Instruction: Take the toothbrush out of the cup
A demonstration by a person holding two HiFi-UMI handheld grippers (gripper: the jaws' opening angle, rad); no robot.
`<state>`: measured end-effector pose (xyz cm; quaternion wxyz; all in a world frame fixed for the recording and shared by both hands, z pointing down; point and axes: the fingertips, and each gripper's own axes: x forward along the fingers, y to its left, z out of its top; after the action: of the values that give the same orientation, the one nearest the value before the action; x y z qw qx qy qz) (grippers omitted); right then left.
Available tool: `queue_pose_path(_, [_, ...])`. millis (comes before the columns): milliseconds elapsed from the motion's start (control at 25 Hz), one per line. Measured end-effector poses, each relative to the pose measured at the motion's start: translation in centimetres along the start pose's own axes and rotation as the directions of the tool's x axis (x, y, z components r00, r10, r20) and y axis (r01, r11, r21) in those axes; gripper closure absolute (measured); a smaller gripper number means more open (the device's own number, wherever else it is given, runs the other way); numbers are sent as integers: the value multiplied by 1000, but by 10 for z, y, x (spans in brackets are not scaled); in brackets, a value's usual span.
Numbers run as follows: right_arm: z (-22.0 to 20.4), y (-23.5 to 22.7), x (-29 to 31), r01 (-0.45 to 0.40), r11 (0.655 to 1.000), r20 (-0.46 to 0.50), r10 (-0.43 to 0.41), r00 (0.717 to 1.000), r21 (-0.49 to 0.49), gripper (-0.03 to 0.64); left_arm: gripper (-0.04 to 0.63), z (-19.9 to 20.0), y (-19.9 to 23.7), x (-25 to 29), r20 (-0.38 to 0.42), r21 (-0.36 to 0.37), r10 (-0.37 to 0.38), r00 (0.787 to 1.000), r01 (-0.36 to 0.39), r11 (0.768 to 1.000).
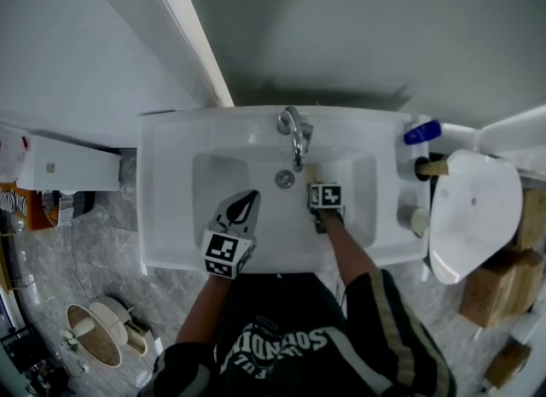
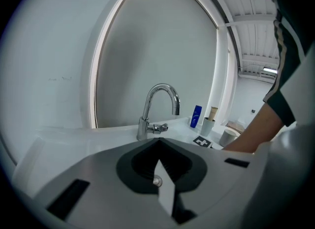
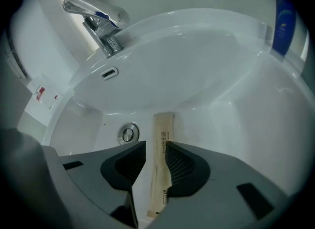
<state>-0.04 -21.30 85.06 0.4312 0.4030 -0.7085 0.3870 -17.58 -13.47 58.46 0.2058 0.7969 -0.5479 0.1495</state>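
A tan paper-wrapped toothbrush [image 3: 163, 129] lies lengthwise on the bottom of the white basin [image 3: 206, 60], just right of the drain [image 3: 129, 133]. My right gripper [image 3: 155, 161] points steeply down over it. Its jaws stand one on each side of the wrapper with a gap on the left side, so it is open. In the head view the wrapper's end [image 1: 312, 172] shows past the right gripper's marker cube [image 1: 325, 195]. A white cup [image 1: 418, 218] stands on the sink's right rim. My left gripper [image 1: 249, 195] hovers over the basin's left half, jaws together and holding nothing.
The chrome faucet [image 1: 294, 131] rises at the back of the basin. On the right rim stand a blue bottle [image 1: 422, 132] and a second cup holding a tan item [image 1: 431, 167]. A white toilet lid [image 1: 473, 207] and cardboard boxes [image 1: 490, 288] are to the right.
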Motion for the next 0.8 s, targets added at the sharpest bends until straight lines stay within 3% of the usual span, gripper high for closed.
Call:
queue_pose_path(200, [29, 4, -35, -9, 999, 155, 15, 988, -44, 512, 598, 8, -10, 6, 17, 11, -17, 1000, 17, 1000])
queue_pose_path(360, [57, 8, -81, -29, 996, 323, 56, 945, -89, 545, 598, 17, -24, 10, 28, 31, -35, 999, 35, 999])
queue_pose_path(560, [78, 14, -151, -70, 992, 497, 115, 860, -108, 609, 598, 35, -50, 15, 60, 87, -67, 996, 62, 994])
queue_pose_path(800, [84, 20, -237, -122, 986, 654, 168, 737, -115, 617, 598, 56, -85, 20, 106, 119, -90, 990, 77, 990])
